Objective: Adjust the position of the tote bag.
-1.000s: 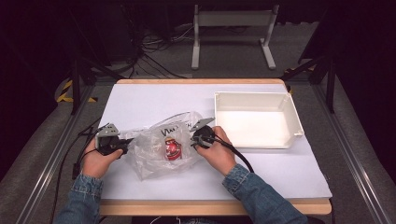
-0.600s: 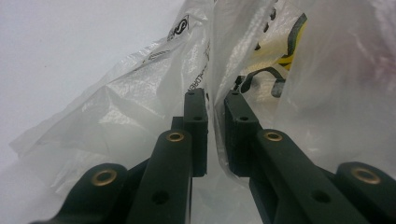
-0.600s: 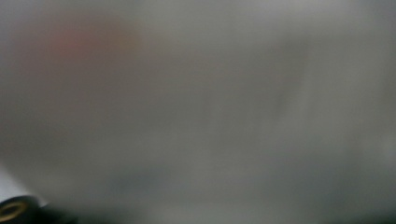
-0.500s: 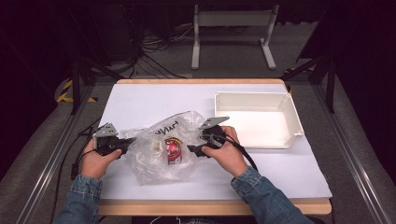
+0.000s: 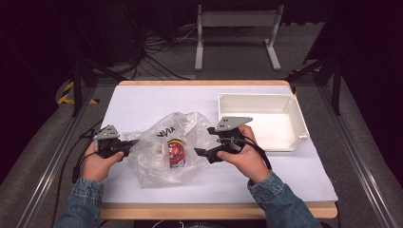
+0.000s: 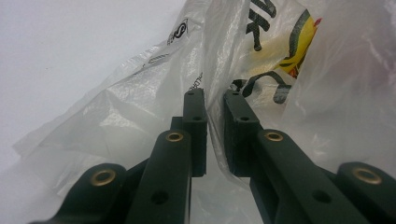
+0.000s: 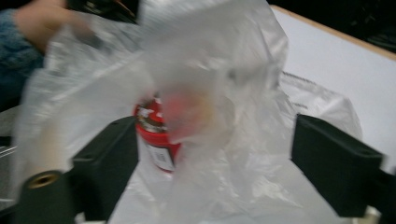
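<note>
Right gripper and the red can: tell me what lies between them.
Clear film of the plastic bag hangs between the open right gripper and the red can, as the right gripper view shows.

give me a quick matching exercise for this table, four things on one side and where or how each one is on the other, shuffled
Things:
1. left gripper
2. right gripper
3. red can
4. white tray

States:
A. inside the clear plastic bag
B. jaws wide apart, nothing clamped
C. on the table's far right part, nothing in it
D. jaws pinched on the bag's edge

Pairs: 1-D, 2-B, 3-A, 4-C
</note>
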Demonstrator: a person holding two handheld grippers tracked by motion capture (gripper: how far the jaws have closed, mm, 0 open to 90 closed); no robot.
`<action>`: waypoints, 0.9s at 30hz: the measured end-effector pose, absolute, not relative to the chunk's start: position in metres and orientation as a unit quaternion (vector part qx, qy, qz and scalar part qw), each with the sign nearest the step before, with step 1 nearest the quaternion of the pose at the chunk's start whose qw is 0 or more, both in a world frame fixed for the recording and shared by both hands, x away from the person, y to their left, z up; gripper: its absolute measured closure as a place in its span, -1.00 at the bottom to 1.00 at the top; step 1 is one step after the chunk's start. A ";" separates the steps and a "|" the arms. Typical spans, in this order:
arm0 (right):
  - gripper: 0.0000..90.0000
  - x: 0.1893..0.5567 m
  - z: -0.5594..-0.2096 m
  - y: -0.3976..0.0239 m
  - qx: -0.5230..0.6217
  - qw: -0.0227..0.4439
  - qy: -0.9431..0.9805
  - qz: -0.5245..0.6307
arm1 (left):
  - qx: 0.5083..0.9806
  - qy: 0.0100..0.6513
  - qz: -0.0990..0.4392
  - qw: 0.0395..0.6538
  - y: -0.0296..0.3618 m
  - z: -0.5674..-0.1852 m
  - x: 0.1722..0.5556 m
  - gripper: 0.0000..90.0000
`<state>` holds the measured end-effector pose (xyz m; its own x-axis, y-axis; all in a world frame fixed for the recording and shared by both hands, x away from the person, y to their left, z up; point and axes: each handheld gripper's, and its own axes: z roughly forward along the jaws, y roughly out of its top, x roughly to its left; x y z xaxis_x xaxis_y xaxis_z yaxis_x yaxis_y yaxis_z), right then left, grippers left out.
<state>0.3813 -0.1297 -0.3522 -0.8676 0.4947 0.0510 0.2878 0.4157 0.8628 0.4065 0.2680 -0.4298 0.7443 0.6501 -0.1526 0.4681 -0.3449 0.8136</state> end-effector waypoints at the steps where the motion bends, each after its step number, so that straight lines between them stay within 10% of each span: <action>1: -0.45 0.377 -0.348 -0.130 0.227 0.106 0.835 0.490 | 0.814 0.344 0.099 0.458 0.268 -0.430 0.406 0.79; 11: -0.10 0.356 -0.333 -0.119 0.173 0.072 0.841 0.508 | 0.809 0.348 0.101 0.464 0.270 -0.428 0.406 0.75; 27: -0.17 0.379 -0.357 -0.089 0.161 0.037 0.853 0.496 | 0.793 0.352 0.104 0.487 0.276 -0.422 0.404 0.50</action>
<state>0.3787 -0.0889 -0.3569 -0.9457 0.3102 0.0965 0.2373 0.4567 0.8574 0.4038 0.2764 -0.4215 0.7310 0.6590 -0.1770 0.4560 -0.2789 0.8452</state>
